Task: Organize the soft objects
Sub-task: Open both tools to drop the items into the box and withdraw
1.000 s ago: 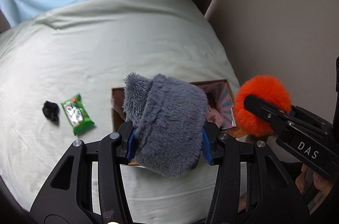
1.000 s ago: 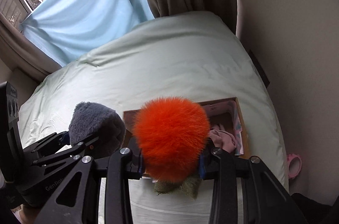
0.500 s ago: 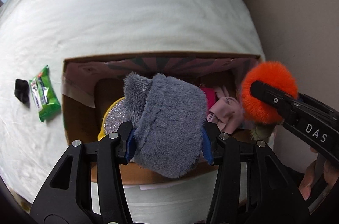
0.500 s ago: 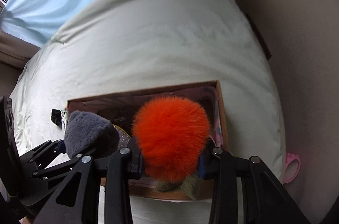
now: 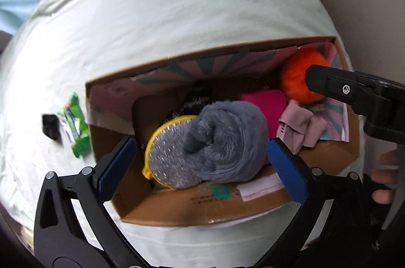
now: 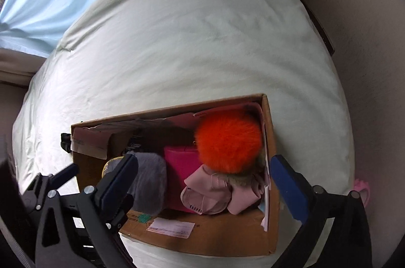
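Pale bed (image 5: pixel 157 22) | cardboard box (image 5: pixel 202 214) holds grey plush (image 5: pixel 227 141) and orange pompom (image 6: pixel 229 141) | left gripper (image 5: pixel 202 164), right gripper (image 6: pixel 203 182) both released (spread wide) | step: drop-off done | next: likely fetch green packet (image 5: pixel 77 128).

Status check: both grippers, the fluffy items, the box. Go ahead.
Left gripper open, right gripper open. Grey plush and orange pom-pom lying in cardboard box. Green packet on bed beside box.
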Demonstrator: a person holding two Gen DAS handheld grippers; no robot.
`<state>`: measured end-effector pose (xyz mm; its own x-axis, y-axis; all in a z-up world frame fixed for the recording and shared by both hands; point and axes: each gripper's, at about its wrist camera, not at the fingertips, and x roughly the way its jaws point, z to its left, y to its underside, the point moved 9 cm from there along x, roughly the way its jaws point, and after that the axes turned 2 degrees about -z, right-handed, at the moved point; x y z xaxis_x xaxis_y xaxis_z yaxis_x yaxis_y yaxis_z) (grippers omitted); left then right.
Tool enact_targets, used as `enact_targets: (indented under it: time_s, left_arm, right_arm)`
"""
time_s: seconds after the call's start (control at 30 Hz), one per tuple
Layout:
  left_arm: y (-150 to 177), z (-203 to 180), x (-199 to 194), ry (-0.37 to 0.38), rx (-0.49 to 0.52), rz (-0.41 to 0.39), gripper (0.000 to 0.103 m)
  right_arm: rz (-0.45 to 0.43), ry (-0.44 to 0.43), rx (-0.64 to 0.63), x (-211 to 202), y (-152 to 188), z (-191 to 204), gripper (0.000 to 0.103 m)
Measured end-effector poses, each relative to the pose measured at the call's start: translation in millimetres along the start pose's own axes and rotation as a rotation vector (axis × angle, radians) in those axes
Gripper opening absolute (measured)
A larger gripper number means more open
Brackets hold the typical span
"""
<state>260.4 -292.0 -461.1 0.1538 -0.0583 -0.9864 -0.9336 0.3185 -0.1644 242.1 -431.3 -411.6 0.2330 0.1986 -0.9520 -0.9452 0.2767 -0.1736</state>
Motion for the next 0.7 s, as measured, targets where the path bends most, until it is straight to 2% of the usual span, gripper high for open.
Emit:
enact_targets:
  time_s: [0.43, 0.7]
  left_arm:
    - [8, 5, -49, 0.053, -0.028, -0.080, 0.103]
    - [18, 30, -111, 0.080, -0.062, -0.201, 0.103]
  right_arm:
    - [-0.072, -0.008, -0.049, -38, 14, 17, 0.103]
    - [-0.187, 0.012, -0.095, -94, 24, 45, 0.103]
